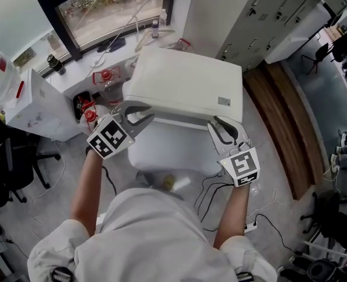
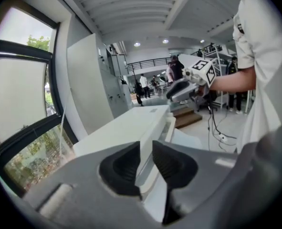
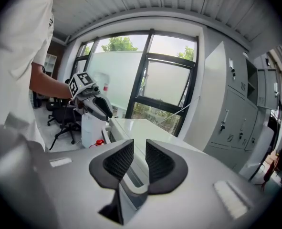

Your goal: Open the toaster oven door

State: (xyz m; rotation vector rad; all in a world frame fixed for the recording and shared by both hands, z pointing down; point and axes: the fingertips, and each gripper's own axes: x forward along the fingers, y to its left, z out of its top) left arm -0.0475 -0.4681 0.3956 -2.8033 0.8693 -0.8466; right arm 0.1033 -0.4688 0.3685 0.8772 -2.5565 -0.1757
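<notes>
Right gripper jaws narrowly apart, dark pads seemingly clamping the white toaster oven's door handle; left gripper beyond, ahead-left.

White window ledge bears 1 small bottle.

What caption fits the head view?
From above: left claw and right claw clamp the door of a white oven at its top corners.

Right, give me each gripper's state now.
Left gripper: closed on the left end of the toaster oven door, at its top edge.
Right gripper: closed on the right end of that same edge.
</notes>
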